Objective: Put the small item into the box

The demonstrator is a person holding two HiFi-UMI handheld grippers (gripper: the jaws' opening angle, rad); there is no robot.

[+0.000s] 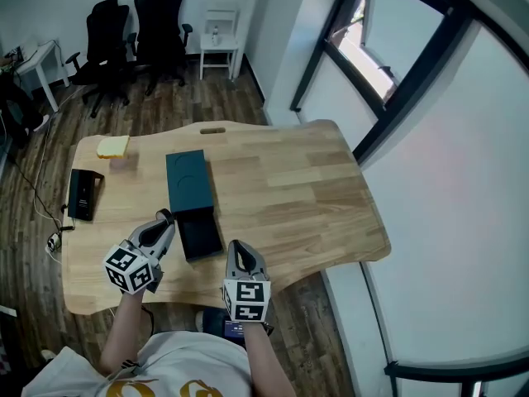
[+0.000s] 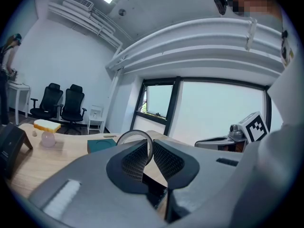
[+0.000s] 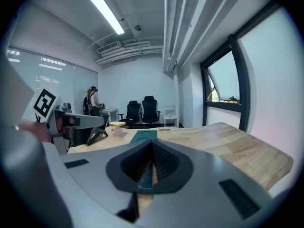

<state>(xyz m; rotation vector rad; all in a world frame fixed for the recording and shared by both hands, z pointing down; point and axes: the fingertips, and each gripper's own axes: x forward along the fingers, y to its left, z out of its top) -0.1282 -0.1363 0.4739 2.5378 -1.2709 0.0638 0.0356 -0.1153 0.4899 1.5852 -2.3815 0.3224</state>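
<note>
A dark teal box stands open near the table's front: its tray (image 1: 201,231) lies in front of its lid (image 1: 188,180). My left gripper (image 1: 165,218) hovers at the tray's left edge. In the left gripper view its jaws (image 2: 150,149) are shut on a thin silvery ring (image 2: 134,131) that stands upright between the pads. My right gripper (image 1: 238,247) sits just right of the tray, and its jaws (image 3: 151,149) are shut with nothing between them. The lid (image 2: 101,145) also shows from the left gripper, and the lid (image 3: 144,135) shows again ahead of the right one.
On the wooden table (image 1: 297,188), a yellow sponge (image 1: 113,145) and a small pink item (image 1: 124,163) lie at the far left. A black device (image 1: 83,193) stands at the left edge. Office chairs (image 1: 132,31) and a white side table (image 1: 219,44) stand behind.
</note>
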